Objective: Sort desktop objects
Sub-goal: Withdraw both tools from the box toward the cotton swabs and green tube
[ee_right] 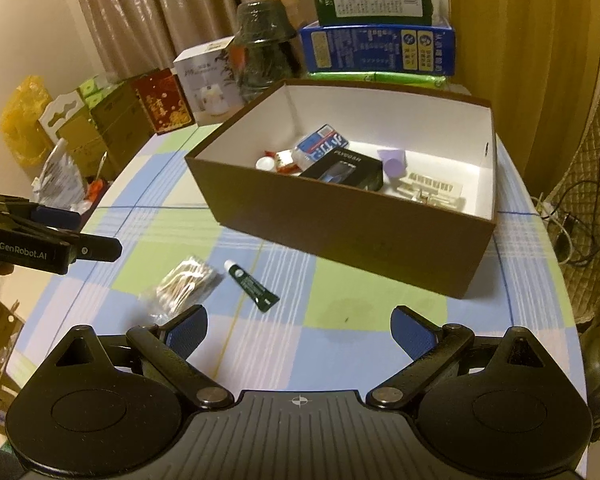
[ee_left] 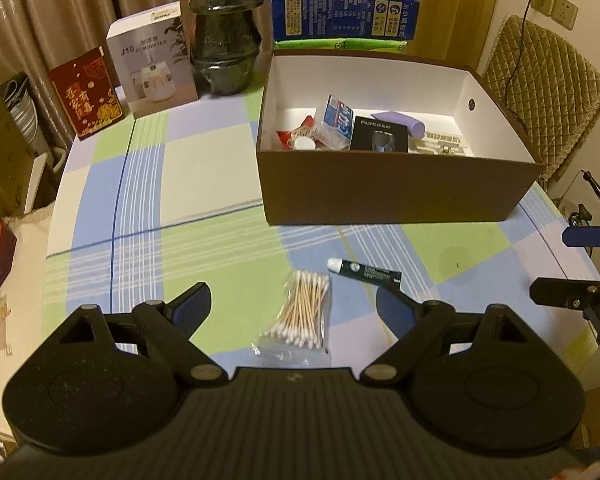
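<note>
A clear bag of cotton swabs (ee_left: 302, 314) lies on the checked tablecloth between the fingers of my open left gripper (ee_left: 300, 308). A dark green tube with a white cap (ee_left: 364, 273) lies just beyond it, to the right. Behind them stands an open brown box (ee_left: 380, 192) that holds a black Flyco box (ee_left: 380, 135), a blue packet, a purple tube and other small items. In the right wrist view my right gripper (ee_right: 300, 330) is open and empty above the cloth, with the swab bag (ee_right: 182, 284) and tube (ee_right: 252, 286) ahead to its left and the box (ee_right: 340, 236) ahead.
Boxes and a dark glass jar (ee_left: 224, 32) stand along the table's back edge. A padded chair (ee_left: 540, 80) is at the right. The right gripper shows at the right edge of the left wrist view (ee_left: 580, 268). The left gripper shows at the left of the right wrist view (ee_right: 52, 236).
</note>
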`<state>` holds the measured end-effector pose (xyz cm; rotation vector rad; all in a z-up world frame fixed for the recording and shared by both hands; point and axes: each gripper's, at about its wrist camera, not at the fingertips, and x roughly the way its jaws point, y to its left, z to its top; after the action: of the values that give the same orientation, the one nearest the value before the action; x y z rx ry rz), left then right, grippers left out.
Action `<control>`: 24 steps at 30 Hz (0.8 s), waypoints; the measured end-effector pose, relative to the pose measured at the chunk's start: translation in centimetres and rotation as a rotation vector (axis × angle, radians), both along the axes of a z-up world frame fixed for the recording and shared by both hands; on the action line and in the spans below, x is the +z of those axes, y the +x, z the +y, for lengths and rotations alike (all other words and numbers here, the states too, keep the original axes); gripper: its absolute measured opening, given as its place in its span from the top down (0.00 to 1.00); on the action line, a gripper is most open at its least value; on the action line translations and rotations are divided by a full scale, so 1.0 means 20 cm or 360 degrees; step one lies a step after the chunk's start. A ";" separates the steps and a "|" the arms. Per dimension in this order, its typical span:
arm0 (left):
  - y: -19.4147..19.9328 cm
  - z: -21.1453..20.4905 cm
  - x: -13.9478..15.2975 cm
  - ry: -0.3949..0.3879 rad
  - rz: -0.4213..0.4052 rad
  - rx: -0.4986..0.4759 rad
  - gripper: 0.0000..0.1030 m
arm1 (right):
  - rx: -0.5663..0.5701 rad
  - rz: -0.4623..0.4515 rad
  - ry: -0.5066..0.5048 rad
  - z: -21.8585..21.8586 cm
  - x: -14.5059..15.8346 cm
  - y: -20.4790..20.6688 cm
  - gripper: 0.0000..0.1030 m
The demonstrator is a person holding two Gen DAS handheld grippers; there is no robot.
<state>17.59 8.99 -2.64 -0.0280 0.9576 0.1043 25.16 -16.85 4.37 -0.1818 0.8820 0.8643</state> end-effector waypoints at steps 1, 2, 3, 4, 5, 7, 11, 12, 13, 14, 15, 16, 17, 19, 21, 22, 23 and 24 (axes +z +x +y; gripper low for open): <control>-0.01 0.00 0.00 -0.0002 0.0004 0.0001 0.15 | 0.0006 0.0004 -0.0001 0.00 0.00 0.00 0.07; -0.02 0.00 -0.01 -0.0004 0.0010 0.0002 0.15 | 0.0013 0.0007 -0.0003 0.00 0.00 -0.01 0.07; -0.02 -0.01 -0.02 -0.0003 0.0017 0.0004 0.15 | 0.0021 0.0009 -0.0006 0.01 -0.01 -0.01 0.07; -0.03 -0.01 -0.02 -0.0002 0.0021 0.0005 0.15 | 0.0030 0.0012 -0.0009 0.01 -0.01 -0.02 0.07; -0.04 -0.01 -0.02 -0.0004 0.0025 0.0007 0.15 | 0.0035 0.0016 -0.0011 0.01 -0.02 -0.02 0.07; -0.05 -0.01 -0.03 -0.0012 0.0031 0.0013 0.15 | 0.0053 0.0027 -0.0022 0.02 -0.03 -0.03 0.07; -0.06 -0.02 -0.04 -0.0023 0.0044 0.0019 0.15 | 0.0089 0.0039 -0.0038 0.05 -0.06 -0.05 0.07; -0.06 -0.02 -0.05 -0.0025 0.0047 0.0021 0.15 | 0.0094 0.0043 -0.0040 0.05 -0.06 -0.05 0.07; -0.06 -0.02 -0.05 -0.0027 0.0051 0.0023 0.15 | 0.0098 0.0049 -0.0041 0.06 -0.07 -0.05 0.07; -0.06 -0.02 -0.06 -0.0029 0.0057 0.0025 0.15 | 0.0099 0.0053 -0.0042 0.07 -0.08 -0.06 0.07; -0.07 -0.02 -0.07 -0.0029 0.0062 0.0027 0.15 | 0.0103 0.0056 -0.0045 0.07 -0.09 -0.06 0.07; -0.07 -0.01 -0.07 -0.0028 0.0067 0.0037 0.15 | 0.0106 0.0057 -0.0050 0.08 -0.09 -0.06 0.07; -0.07 -0.01 -0.08 -0.0030 0.0071 0.0037 0.15 | 0.0112 0.0058 -0.0053 0.09 -0.10 -0.06 0.07; -0.07 -0.01 -0.10 -0.0033 0.0085 0.0040 0.15 | 0.0122 0.0062 -0.0059 0.10 -0.11 -0.06 0.07; -0.06 0.00 -0.12 -0.0037 0.0100 0.0044 0.15 | 0.0126 0.0067 -0.0065 0.11 -0.13 -0.06 0.07; -0.06 0.00 -0.13 -0.0040 0.0107 0.0047 0.15 | 0.0127 0.0071 -0.0068 0.12 -0.13 -0.06 0.07; -0.06 0.01 -0.14 -0.0045 0.0113 0.0049 0.15 | 0.0128 0.0074 -0.0074 0.13 -0.14 -0.06 0.07; -0.06 0.01 -0.15 -0.0048 0.0119 0.0050 0.15 | 0.0128 0.0076 -0.0082 0.14 -0.15 -0.05 0.07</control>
<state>16.37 9.28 -5.58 -0.0674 1.0336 0.1204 24.08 -14.12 1.34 -0.2436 0.9471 0.9245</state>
